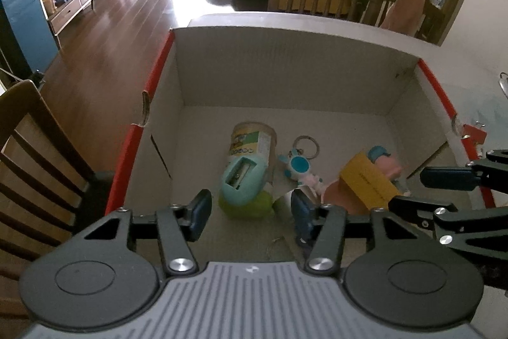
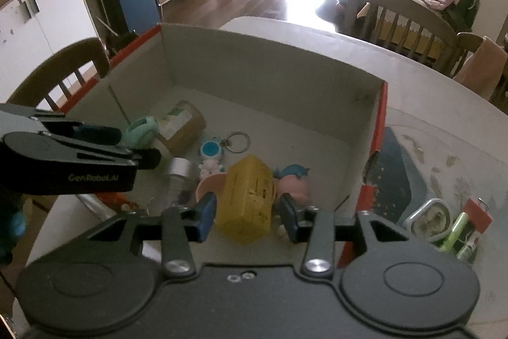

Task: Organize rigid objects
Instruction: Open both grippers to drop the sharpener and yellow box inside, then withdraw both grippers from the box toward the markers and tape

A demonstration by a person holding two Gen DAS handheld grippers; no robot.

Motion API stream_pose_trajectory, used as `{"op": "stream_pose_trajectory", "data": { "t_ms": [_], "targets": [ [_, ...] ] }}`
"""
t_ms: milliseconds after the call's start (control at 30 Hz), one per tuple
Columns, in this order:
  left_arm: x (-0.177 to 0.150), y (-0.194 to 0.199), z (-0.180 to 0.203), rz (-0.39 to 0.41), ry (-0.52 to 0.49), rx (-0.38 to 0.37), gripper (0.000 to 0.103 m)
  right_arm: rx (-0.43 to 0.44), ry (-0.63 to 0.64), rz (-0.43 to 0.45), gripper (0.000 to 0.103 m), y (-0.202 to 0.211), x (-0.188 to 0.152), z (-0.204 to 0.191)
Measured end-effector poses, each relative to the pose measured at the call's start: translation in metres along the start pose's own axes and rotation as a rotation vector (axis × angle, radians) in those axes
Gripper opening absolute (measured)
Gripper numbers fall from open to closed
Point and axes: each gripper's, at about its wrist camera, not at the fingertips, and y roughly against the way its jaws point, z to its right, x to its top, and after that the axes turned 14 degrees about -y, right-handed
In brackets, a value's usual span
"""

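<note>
A big cardboard box [image 1: 285, 75] with red edges sits on a white table [image 2: 428, 91], and many small things lie on its floor. There is a round tub [image 1: 254, 143] on its side with a green label, a mint egg-shaped pencil sharpener [image 1: 243, 180] leaning on it, a blue and white key ring toy [image 1: 298, 164], a yellow block [image 2: 249, 196] and a pink toy with blue hair [image 2: 293, 180] (the writing on the tub is too blurry to read). The left gripper [image 1: 250, 208] hangs over the box with its fingers spread apart, holding nothing, the sharpener just past its tips. The right gripper [image 2: 247, 213] has its fingers open on both sides of the yellow block, and a small gap shows on each side, so it is not pinching it. The side of the left gripper reads "GenRobot.AI". A small clock [image 2: 428, 220] lies on the table outside the box
</note>
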Motion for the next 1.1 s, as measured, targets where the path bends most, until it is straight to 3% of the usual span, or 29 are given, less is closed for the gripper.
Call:
{"op": "stream_pose_trajectory", "data": {
  "t_ms": [233, 333, 500, 767, 833, 1100],
  "targets": [
    [0.001, 0.019, 0.002, 0.023, -0.002, 0.009, 0.056, 0.020, -0.030, 0.042, 0.046, 0.023, -0.001, 0.005],
    [0.001, 0.028, 0.004, 0.039, -0.010, 0.021, 0.064, 0.033, -0.039, 0.060, 0.049, 0.034, -0.002, 0.007],
    [0.003, 0.044, 0.010, 0.069, -0.017, 0.026, 0.064, 0.056, -0.044, 0.087, 0.055, 0.051, -0.006, 0.009],
    [0.008, 0.075, 0.030, 0.129, -0.045, 0.004, 0.064, 0.111, -0.053, 0.152, 0.071, 0.086, -0.014, 0.016],
    [0.010, 0.082, 0.036, 0.145, -0.049, 0.000, 0.070, 0.119, -0.051, 0.174, 0.077, 0.096, -0.016, 0.019],
    [0.018, 0.105, 0.063, 0.199, -0.055, -0.016, 0.074, 0.149, -0.077, 0.249, 0.090, 0.134, -0.027, 0.041]
  ]
}}
